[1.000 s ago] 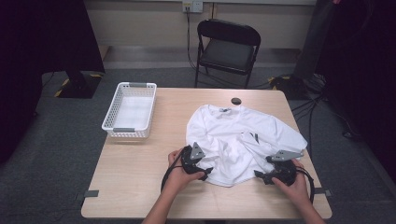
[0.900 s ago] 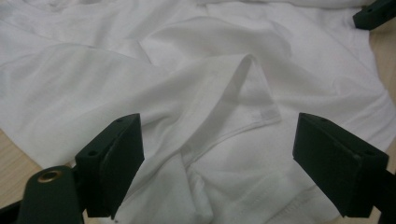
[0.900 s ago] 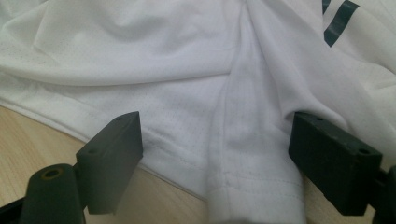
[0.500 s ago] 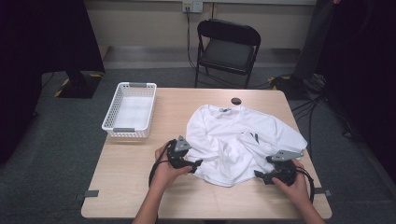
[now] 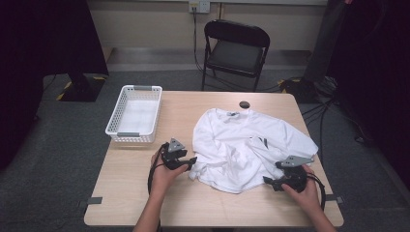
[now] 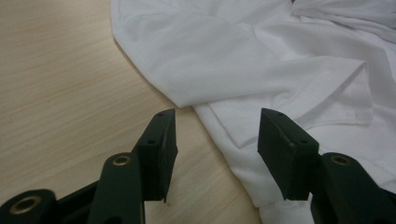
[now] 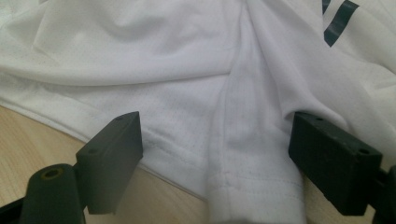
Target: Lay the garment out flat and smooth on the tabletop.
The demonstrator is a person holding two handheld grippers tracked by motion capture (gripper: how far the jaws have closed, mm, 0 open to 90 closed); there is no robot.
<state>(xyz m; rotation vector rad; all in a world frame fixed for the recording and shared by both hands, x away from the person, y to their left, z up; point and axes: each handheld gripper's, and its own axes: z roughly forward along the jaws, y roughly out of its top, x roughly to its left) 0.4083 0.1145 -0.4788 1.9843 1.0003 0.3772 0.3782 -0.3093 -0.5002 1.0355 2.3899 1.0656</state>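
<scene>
A crumpled white shirt (image 5: 241, 145) lies on the right half of the wooden table (image 5: 145, 193). My left gripper (image 5: 191, 162) sits at the shirt's left edge. In the left gripper view its jaws (image 6: 217, 126) stand part-way apart. They have just been closing, with a folded corner of the shirt (image 6: 261, 60) lying between them and not pinched. My right gripper (image 5: 268, 181) rests at the shirt's near right hem. In the right gripper view its jaws (image 7: 215, 140) stand wide, with the hem and a fold of the shirt (image 7: 187, 60) lying between the pads.
A white mesh basket (image 5: 135, 113) stands at the table's far left. A small black round object (image 5: 244, 104) lies near the far edge, just above the collar. A black folding chair (image 5: 237, 48) stands behind the table. Bare wood stretches to the left of the shirt.
My left hand has slid left, off the shirt's lower edge to its left side, and its jaws have narrowed. The right hand has stayed put.
</scene>
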